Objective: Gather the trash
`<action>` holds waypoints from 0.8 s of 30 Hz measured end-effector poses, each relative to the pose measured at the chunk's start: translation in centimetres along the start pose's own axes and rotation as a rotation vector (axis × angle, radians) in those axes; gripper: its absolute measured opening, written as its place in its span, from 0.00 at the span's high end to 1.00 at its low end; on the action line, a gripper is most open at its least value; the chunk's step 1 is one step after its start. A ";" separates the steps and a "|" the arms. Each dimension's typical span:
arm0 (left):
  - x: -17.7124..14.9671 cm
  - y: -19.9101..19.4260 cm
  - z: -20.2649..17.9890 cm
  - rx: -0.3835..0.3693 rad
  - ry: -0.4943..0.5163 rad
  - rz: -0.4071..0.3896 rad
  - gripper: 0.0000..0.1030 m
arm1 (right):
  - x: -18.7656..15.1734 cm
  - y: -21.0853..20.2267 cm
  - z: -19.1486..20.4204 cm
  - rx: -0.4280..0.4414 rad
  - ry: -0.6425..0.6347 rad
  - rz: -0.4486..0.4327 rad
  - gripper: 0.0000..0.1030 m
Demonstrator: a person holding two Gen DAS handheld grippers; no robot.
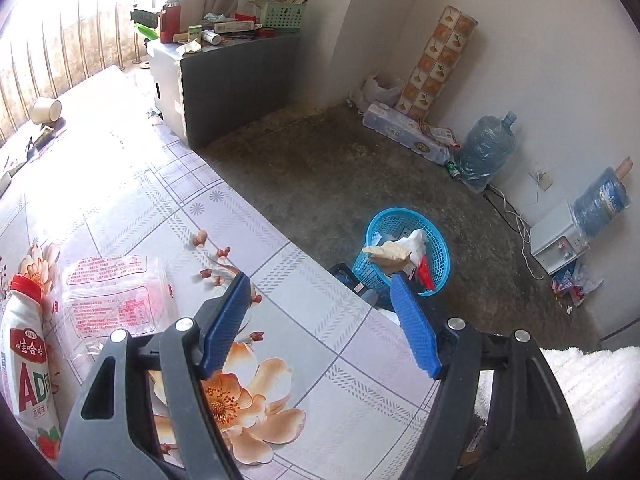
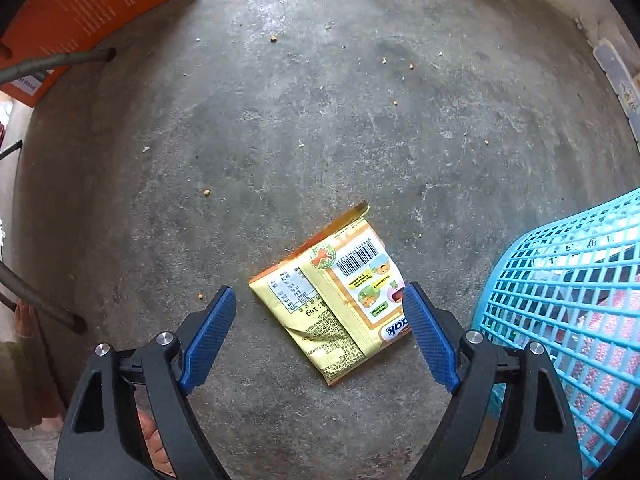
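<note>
Trash fills the blue basket point(image 1: 402, 254) on the floor beyond the tabletop point(image 1: 320, 320) in the left wrist view: crumpled paper and a red-and-white wrapper, past the wide-open, empty left tool point(image 1: 320, 296). In the right wrist view, a yellow snack packet point(image 2: 336, 304), creased, barcode side up, lies flat on the concrete floor point(image 2: 320, 120) beside the basket point(image 2: 568, 300), between the wide-open right tool point(image 2: 320, 308) fingers, ungripped.

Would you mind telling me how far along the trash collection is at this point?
Done: the blue basket on the floor already holds paper and wrappers. In hand: nothing; the right gripper hangs open over a yellow snack packet lying on the floor beside the basket. Left: that packet, plus the clear wrapper and bottle on the table near the open left gripper.
</note>
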State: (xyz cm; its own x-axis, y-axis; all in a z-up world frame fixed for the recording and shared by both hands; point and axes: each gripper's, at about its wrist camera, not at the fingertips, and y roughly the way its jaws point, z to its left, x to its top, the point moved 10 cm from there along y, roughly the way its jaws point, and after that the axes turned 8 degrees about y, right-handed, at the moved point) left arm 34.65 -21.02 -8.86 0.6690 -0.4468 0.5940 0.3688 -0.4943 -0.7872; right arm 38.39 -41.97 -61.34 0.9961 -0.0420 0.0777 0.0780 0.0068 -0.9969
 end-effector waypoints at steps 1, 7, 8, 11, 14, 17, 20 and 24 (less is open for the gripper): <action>-0.1 0.0 0.2 -0.001 0.000 0.002 0.34 | 0.0 0.5 -0.2 0.003 0.012 0.013 0.20; -0.8 0.2 1.0 -0.010 -0.016 0.010 0.34 | -0.8 2.5 -1.3 0.007 0.081 0.073 0.20; -0.8 0.2 1.1 -0.009 -0.018 0.008 0.34 | -1.0 2.7 -1.5 0.002 0.087 0.079 0.24; -0.7 0.0 1.3 -0.018 -0.032 0.001 0.34 | -1.5 3.6 -2.2 0.002 0.131 0.109 0.36; -0.8 -0.2 1.5 -0.020 -0.041 -0.002 0.34 | -1.6 3.7 -2.7 0.022 0.177 0.106 0.45; -1.0 -0.4 1.5 -0.016 -0.047 -0.005 0.34 | -1.4 3.4 -3.0 0.028 0.189 0.107 0.61; -1.2 -0.6 1.5 -0.019 -0.056 -0.011 0.34 | -1.2 3.1 -3.0 0.024 0.194 0.116 0.72; -1.4 -1.0 1.5 -0.021 -0.061 -0.024 0.34 | -2.2 2.4 -2.3 0.012 0.169 0.120 0.85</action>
State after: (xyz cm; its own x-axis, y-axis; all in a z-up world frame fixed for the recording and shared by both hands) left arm 34.30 -18.79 -9.14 0.6987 -0.3884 0.6009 0.3723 -0.5198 -0.7689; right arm 36.33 -44.15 -63.90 0.9774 -0.2067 -0.0451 -0.0390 0.0339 -0.9987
